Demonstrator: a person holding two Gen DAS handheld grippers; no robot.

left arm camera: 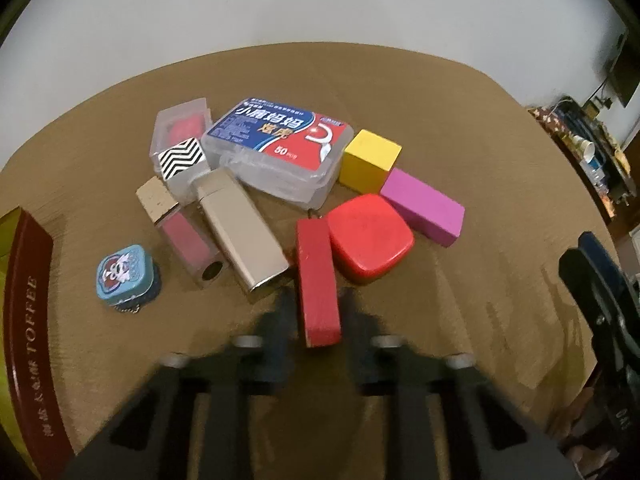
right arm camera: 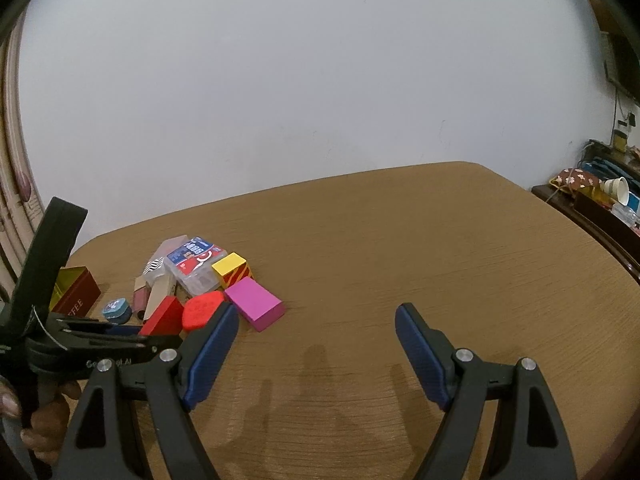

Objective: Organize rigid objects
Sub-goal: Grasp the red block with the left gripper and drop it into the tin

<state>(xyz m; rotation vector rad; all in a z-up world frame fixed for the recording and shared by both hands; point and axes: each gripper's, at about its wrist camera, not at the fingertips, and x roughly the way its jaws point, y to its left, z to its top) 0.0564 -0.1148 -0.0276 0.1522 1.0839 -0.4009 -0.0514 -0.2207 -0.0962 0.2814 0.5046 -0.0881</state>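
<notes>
A pile of small rigid objects lies on the brown table (left arm camera: 460,312). My left gripper (left arm camera: 316,308) is shut on the near end of a long red block (left arm camera: 316,280). Beside it lie a red rounded case (left arm camera: 370,238), a pink block (left arm camera: 424,207), a yellow cube (left arm camera: 370,160), a floss-pick box (left arm camera: 280,144), a silver lipstick case (left arm camera: 240,228) and a pink lip-gloss tube (left arm camera: 182,236). My right gripper (right arm camera: 316,344) is open and empty over bare table, right of the pile; its left finger (right arm camera: 212,356) is near the red case (right arm camera: 202,312).
A dark red toffee tin (left arm camera: 24,320) stands at the left edge, with a small blue tin (left arm camera: 124,274) beside it. A zigzag-patterned box (left arm camera: 182,158) and a clear case (left arm camera: 180,126) sit at the back of the pile. Cluttered shelves (right arm camera: 600,196) lie beyond the table's right edge.
</notes>
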